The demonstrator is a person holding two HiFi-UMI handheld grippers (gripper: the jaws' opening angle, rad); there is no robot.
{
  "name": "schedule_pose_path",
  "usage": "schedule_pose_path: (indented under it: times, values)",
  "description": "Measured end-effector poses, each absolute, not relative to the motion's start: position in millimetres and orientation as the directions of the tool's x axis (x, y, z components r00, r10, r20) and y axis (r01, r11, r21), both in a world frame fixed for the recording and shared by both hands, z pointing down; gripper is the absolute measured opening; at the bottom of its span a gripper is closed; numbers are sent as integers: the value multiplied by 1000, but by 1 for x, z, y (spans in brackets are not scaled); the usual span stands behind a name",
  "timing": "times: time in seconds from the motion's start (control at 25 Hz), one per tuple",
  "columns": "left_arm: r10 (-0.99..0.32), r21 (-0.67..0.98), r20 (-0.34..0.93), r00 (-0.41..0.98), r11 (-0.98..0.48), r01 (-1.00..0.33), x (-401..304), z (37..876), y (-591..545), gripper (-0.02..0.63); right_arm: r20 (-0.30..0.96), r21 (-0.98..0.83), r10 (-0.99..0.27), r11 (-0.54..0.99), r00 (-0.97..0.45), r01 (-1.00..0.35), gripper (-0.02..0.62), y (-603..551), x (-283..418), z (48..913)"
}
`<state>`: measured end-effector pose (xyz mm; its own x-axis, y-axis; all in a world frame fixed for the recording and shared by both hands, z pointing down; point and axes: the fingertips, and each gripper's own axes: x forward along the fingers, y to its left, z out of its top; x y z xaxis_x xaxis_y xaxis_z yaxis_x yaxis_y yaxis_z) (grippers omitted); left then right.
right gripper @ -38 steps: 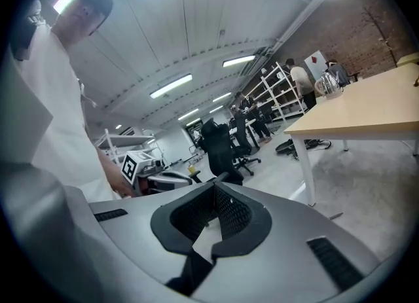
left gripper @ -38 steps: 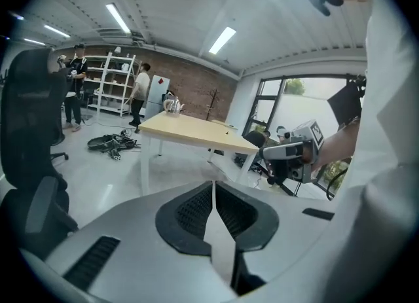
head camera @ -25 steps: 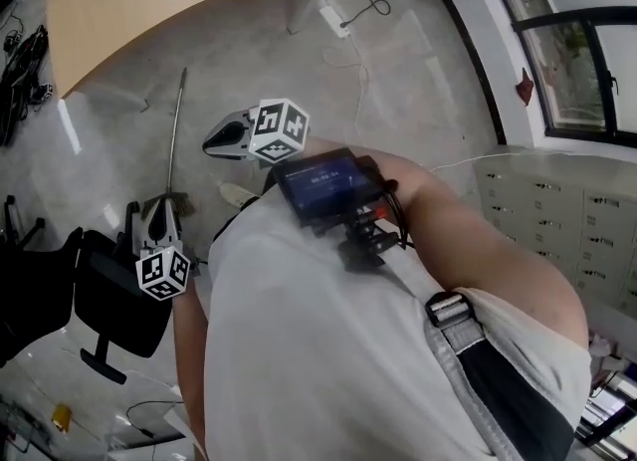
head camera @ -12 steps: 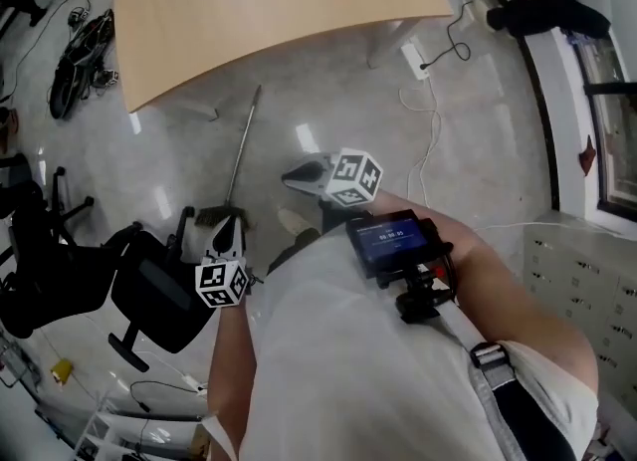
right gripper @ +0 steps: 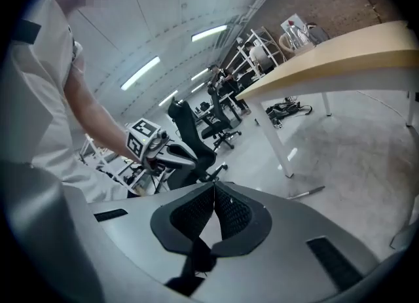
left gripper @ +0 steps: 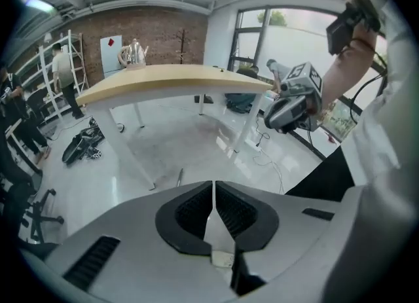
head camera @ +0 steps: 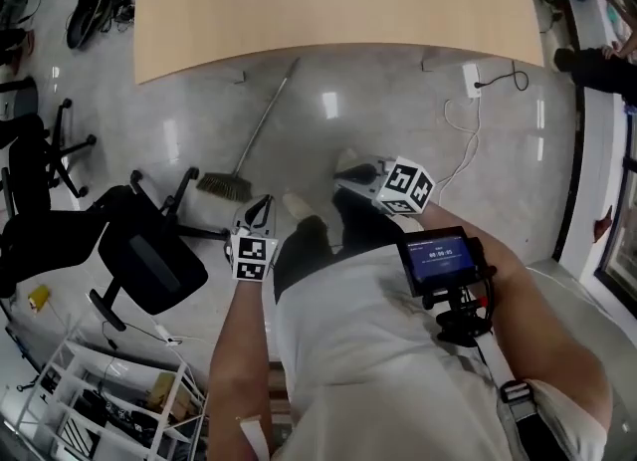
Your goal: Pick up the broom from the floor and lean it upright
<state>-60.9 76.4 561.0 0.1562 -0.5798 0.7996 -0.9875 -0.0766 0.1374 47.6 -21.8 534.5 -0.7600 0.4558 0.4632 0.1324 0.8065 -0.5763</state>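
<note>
The broom [head camera: 249,145] lies flat on the grey floor, its thin handle running up toward the table edge and its bristle head [head camera: 224,186] nearest me. My left gripper [head camera: 263,202] hangs just right of the bristles, jaws shut and empty. My right gripper [head camera: 345,179] is further right, over bare floor, also shut with nothing in it. In the left gripper view the pads meet at my left gripper [left gripper: 213,185], with the broom handle's end [left gripper: 179,177] just beyond. The right gripper view shows my right gripper [right gripper: 213,188] shut and the broom handle [right gripper: 305,193] on the floor.
A curved wooden table [head camera: 328,1] spans the far side. A black office chair [head camera: 149,265] stands left of the bristles, with a white shelf rack [head camera: 109,399] below it. A power strip and cable [head camera: 472,79] lie at right. My shoe [head camera: 299,203] is near the left gripper.
Both grippers have sunk toward the floor and stayed shut. The head view has swung, so the table now fills the top and the broom lies nearer the left gripper.
</note>
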Motion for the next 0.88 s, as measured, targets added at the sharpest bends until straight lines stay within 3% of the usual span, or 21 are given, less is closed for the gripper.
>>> schedule_pose_path:
  times: [0.44,0.88]
  values:
    - [-577,243,804,145,97,-965,-63,697,63,20,538,-559,446,824,-715,93,15,-42,50,620]
    - [-547,258,822,160,106,-960,-80,804,51,20,521,-546,491,820,-698,169,15,-56,22,696]
